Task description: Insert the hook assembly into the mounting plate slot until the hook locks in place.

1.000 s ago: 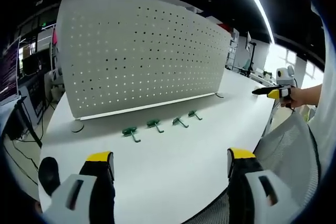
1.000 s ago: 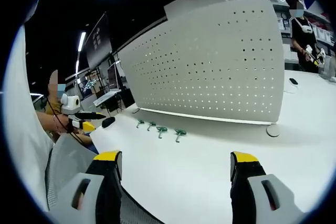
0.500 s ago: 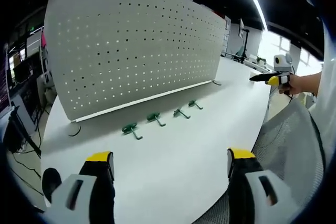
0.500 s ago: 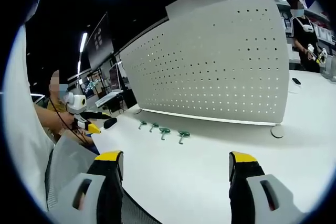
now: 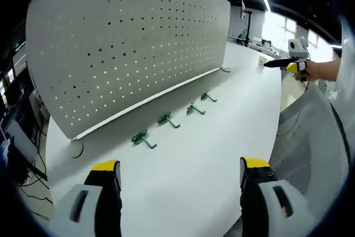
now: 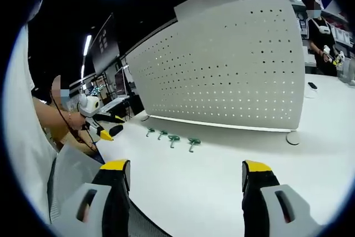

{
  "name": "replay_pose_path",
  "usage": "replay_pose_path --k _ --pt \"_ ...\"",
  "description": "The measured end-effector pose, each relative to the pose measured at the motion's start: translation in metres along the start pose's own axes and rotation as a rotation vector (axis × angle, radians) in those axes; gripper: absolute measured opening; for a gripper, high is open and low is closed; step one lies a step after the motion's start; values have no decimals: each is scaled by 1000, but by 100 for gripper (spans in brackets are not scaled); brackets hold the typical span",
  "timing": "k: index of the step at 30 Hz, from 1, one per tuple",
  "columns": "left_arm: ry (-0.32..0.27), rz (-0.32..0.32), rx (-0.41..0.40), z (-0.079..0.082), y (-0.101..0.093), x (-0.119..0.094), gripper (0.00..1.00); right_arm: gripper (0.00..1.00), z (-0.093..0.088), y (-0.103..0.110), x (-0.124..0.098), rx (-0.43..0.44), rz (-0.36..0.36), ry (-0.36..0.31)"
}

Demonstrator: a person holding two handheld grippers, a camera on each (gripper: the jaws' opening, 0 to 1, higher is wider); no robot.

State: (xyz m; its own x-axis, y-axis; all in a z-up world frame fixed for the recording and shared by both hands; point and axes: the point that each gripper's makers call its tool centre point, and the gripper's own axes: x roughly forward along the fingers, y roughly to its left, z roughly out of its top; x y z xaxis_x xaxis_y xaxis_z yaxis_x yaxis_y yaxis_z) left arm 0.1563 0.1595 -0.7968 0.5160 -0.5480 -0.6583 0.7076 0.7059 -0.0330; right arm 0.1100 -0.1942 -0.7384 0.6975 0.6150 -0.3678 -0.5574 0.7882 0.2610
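On the desk (image 5: 183, 165), four hooks (image 5: 143, 138) lie uninserted before the pegboard (image 5: 133, 48); both grippers' fingers (image 5: 108, 177) are open and empty, so every step remains.

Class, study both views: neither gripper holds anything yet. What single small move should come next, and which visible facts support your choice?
Probably lower the left gripper, jaws open and empty, toward the nearest green hook on the white table. All four hooks lie loose in a row in front of the pegboard, none inserted, and the right gripper is open and far back.
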Motion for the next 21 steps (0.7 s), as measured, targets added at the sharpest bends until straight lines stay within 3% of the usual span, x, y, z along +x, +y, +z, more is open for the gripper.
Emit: replay_pose_path --k 21 --pt "159 -93 185 -7 30 35 89 81 -4 6 3 2 3 10"
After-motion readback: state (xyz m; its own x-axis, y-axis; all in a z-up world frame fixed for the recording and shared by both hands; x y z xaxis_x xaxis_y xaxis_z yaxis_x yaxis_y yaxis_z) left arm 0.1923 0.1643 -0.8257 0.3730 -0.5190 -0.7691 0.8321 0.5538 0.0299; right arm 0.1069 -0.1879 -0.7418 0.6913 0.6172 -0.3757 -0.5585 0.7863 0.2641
